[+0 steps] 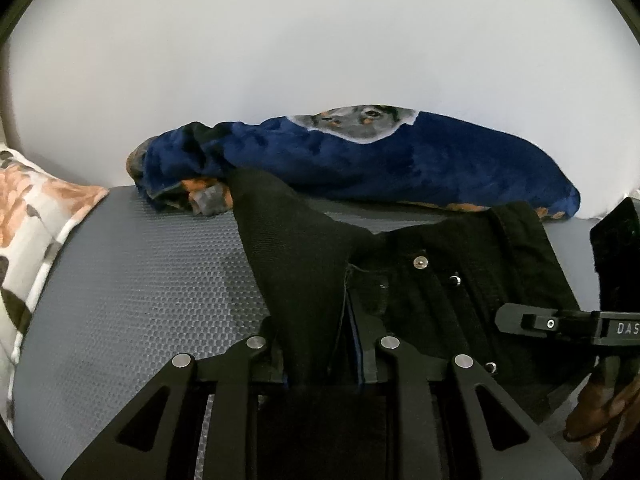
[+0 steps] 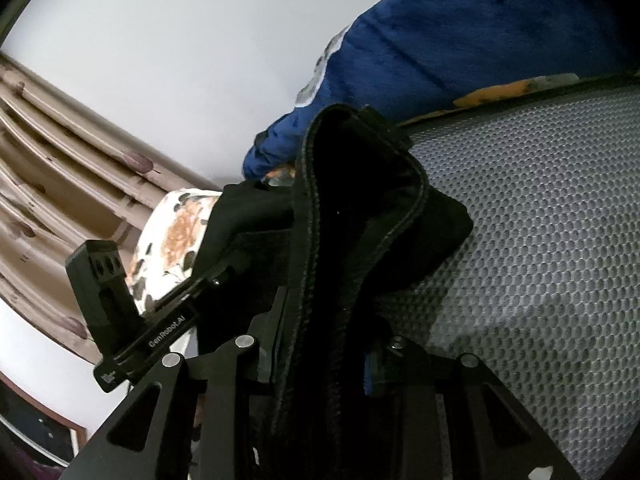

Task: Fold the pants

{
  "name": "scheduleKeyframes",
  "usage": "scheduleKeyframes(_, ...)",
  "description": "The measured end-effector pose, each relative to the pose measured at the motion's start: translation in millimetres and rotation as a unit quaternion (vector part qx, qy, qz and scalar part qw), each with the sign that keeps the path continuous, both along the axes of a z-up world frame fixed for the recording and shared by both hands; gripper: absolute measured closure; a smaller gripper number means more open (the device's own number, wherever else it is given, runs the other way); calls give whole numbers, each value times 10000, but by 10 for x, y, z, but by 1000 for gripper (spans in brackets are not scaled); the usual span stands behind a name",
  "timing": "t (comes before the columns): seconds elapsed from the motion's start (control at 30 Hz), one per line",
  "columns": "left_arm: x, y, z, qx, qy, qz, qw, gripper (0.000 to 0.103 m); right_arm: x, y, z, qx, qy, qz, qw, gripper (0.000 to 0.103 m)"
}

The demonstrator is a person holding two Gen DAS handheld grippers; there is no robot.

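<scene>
Left wrist view gets the wide stuff: grey mesh bed (image 1: pixel 132 280), blue blanket (image 1: pixel 400 164), floral pillow (image 1: pixel 36 216), black pants (image 1: pixel 420 276) spread on the bed, left tongs (image 1: pixel 320 364) pinching their edge. Right wrist view only shows right tongs (image 2: pixel 320 364) pinching the bunched waistband, plus brown slats (image 2: pixel 60 152).

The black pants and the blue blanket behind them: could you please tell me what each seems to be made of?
The black pants look like matte denim or heavy cotton twill: visible weave, stitched seams, metal rivets. The blue blanket seems plush fleece: soft sheen, a velvety nap and rounded folds.
</scene>
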State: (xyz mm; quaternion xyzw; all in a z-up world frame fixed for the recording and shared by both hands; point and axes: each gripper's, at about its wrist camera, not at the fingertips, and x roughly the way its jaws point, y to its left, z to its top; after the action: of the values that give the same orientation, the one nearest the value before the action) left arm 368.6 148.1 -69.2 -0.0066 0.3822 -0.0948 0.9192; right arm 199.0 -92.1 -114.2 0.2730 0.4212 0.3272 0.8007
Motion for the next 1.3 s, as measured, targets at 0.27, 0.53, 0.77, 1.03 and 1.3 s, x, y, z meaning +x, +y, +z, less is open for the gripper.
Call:
scheduleKeyframes(0.27, 7, 82, -94, 259, -1, 305, 9992, 62, 2, 49, -80, -299, -16, -140, 9995, 76)
scheduleKeyframes(0.53, -87, 171, -175, 406, 21, 623, 9972, 26, -34, 87, -173, -801, 76, -647, 9947, 49)
scheduleKeyframes(0.77, -233, 191, -160, 619, -13, 799, 9949, 13, -338, 202, 287, -1619, -941, -1388, 9725, 24)
scheduleKeyframes(1.03, -448, 252, -128, 475, -25, 1098, 9928, 8, -872, 699, 531, -2141, -1726, -1488, 9499, 0)
scheduleKeyframes(1.3, -692, 204, -158, 603, -208, 1207, 9906, 5, -1125, 835, 410, -2290, -1562, -1985, 9401, 0)
